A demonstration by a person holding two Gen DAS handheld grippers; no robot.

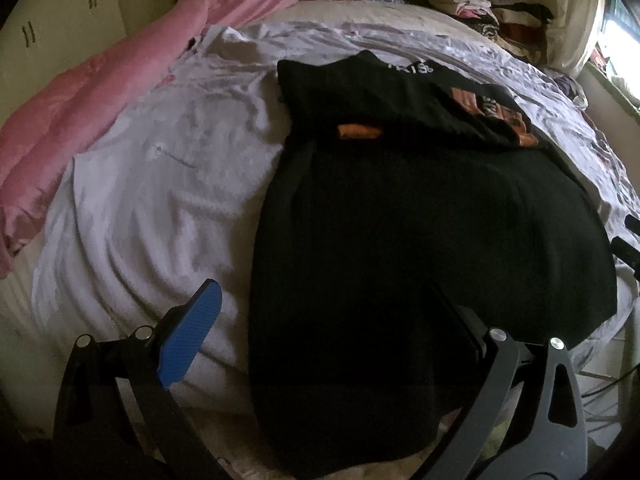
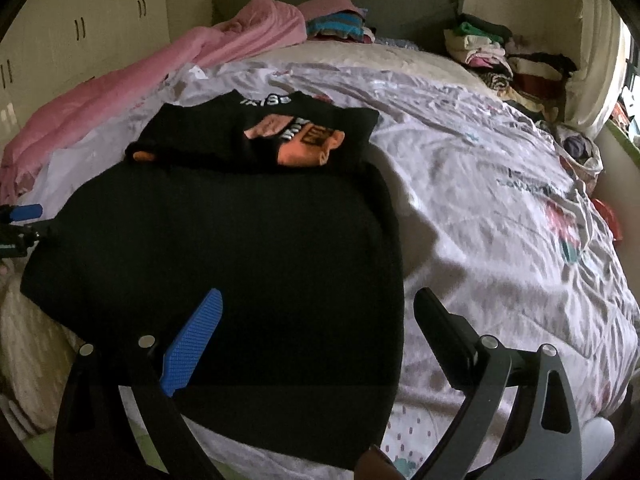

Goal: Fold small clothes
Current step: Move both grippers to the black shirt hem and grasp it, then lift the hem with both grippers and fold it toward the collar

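Black shirt (image 1: 420, 220) lies flat on the bed sheet (image 1: 152, 184), filling centre to lower right of the left wrist view and centre-left of the right wrist view (image 2: 224, 264); its far end is folded back, orange print (image 2: 296, 140) facing up. Left gripper (image 1: 324, 336) is open and empty: blue pad finger (image 1: 192, 332) over the sheet at lower left, the other finger dark against the shirt, hard to make out. Right gripper (image 2: 320, 336) is also open, gripping nothing: blue finger (image 2: 192, 344) over the shirt, black finger (image 2: 444, 336) over the sheet, the shirt's right edge between them. Left gripper's blue tip also shows at the left edge of the right wrist view. Pink blanket (image 1: 100, 88) runs along the upper left. Clothes stacks (image 2: 492, 52) sit upper right by the headboard (image 2: 400, 4), and a smaller pile (image 2: 340, 24) at top centre. Cupboards (image 2: 80, 28) at far upper left.
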